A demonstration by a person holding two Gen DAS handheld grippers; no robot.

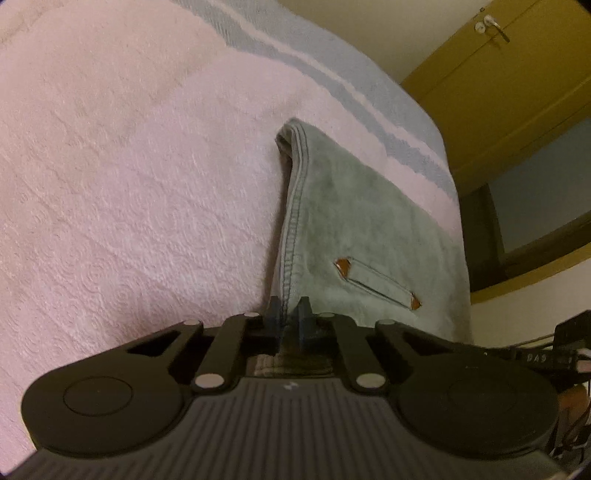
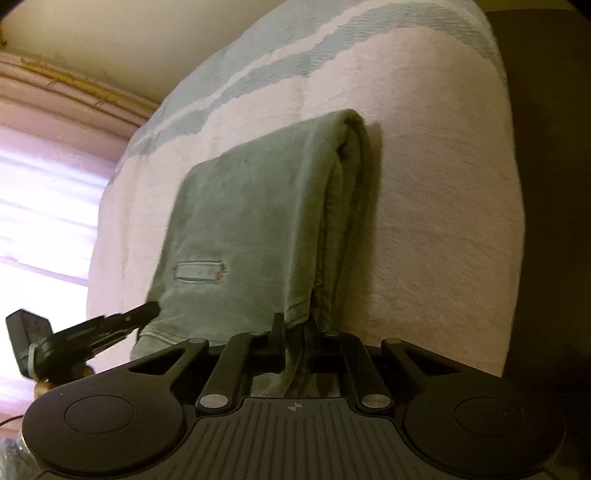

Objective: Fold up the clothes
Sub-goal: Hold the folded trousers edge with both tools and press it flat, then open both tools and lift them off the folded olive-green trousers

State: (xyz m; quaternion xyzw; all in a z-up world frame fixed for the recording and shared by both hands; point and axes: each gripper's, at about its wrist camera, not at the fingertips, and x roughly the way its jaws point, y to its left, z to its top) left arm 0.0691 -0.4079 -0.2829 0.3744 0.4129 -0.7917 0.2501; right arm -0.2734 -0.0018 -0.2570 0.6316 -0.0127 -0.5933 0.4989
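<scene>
A grey-green pair of folded trousers (image 1: 351,221) lies on a pink bedspread (image 1: 129,184), its welt pocket with orange corner tacks facing up. My left gripper (image 1: 290,314) is shut on the stitched near edge of the trousers. In the right wrist view the same trousers (image 2: 251,221) show stacked layers along their right side. My right gripper (image 2: 295,332) is shut on the near hem at that layered corner, cloth hanging between the fingers. The left gripper (image 2: 144,314) also shows at the lower left of this view, its tip on the trousers' near left corner.
The pink bedspread (image 2: 424,221) has pale blue stripes (image 2: 258,74) along its far end. A yellow-brown door with a lever handle (image 1: 495,26) stands beyond the bed's right edge. A curtained bright window (image 2: 37,184) lies left of the bed. Dark floor (image 2: 554,184) lies to the right.
</scene>
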